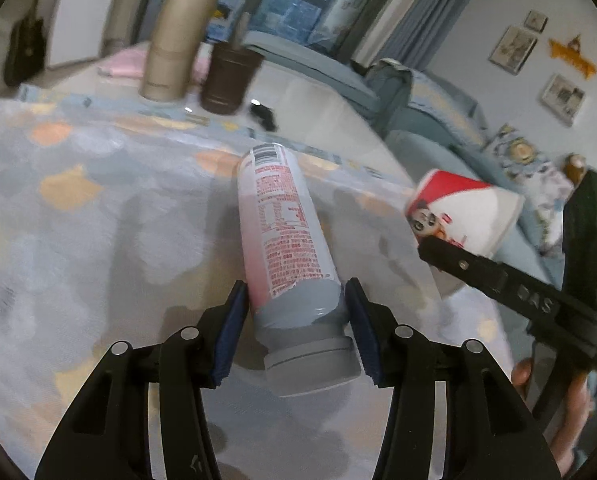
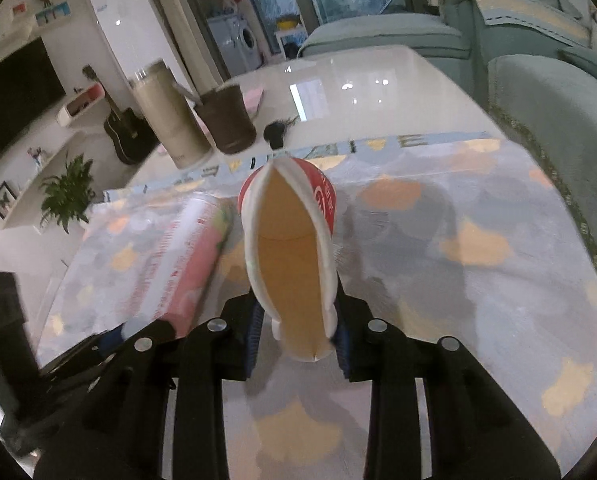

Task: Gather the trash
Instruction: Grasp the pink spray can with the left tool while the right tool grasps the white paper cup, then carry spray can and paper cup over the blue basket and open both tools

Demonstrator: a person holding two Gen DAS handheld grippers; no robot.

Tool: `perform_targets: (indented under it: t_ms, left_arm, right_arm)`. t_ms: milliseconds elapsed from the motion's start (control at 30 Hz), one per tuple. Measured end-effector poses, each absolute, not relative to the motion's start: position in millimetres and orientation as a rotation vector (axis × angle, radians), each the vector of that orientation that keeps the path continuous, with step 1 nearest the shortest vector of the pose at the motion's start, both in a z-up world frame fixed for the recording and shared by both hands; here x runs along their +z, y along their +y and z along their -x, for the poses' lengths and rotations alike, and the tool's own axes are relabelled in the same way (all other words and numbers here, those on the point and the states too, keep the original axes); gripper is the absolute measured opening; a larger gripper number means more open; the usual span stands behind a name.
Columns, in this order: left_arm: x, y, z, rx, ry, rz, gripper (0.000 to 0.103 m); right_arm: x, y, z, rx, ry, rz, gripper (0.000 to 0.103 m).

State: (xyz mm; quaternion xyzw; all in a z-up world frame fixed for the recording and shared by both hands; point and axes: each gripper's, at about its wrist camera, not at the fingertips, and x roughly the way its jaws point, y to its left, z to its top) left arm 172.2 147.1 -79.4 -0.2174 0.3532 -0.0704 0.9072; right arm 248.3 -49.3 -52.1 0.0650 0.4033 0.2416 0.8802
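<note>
Living-room surroundings frame both views: a blue-grey sofa (image 1: 426, 108), framed pictures on the wall and a glossy white desk (image 2: 358, 92) partly covered by a pale patterned cloth with orange and grey patches (image 1: 98, 208).

Left wrist view: the left hand-held gripper (image 1: 296, 328) is clamped on the grey cap end of a white plastic bottle with a red printed label (image 1: 282, 224). Both blue pads press on the bottle sides. The bottle points away from the camera over the cloth; whether its far end rests on the cloth cannot be told. A tall beige tumbler (image 1: 178, 40) and a dark brown cup (image 1: 228, 80) stand upright, side by side, at the far desk edge. At right, the other tool carries a red-and-white paper cup with a cartoon print (image 1: 462, 212), clear of the cloth.

Right wrist view: the right hand-held gripper (image 2: 298, 340) is clamped on the paper cup, whose rim is squeezed into a narrow oval with the mouth facing the camera. The bottle lies just beside it on the left.

Task status, as judged: both visible trash items are gripped, so pickup appears done. No bin or bag is in view, so disposal remains. The tumbler and brown cup look like items in use, not trash.
</note>
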Motion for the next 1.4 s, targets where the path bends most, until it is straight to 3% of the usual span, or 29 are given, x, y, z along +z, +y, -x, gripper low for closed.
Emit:
perform_targets:
  t_ms: [433,833,1167,1400]
  left_arm:
    - [-57,60,-130,-0.441,0.821,0.435,0.047]
    - [-6,-60,-113,-0.630,0.786,0.301,0.047]
    - [-30,-186,-121,-0.764,0.888,0.237,0.047]
    - [-72,-214,-123,-0.812,0.964,0.225,0.048]
  right_arm:
    - [-15,-176,-158,0.400,0.756,-0.202,0.027]
    - [8,-295,-84,0.231,0.671,-0.230,0.027]
    - [-54,-411,-66,0.017,0.827,-0.371,0.028]
    - [-117,-454,-70,-0.068,0.954,-0.485,0.029]
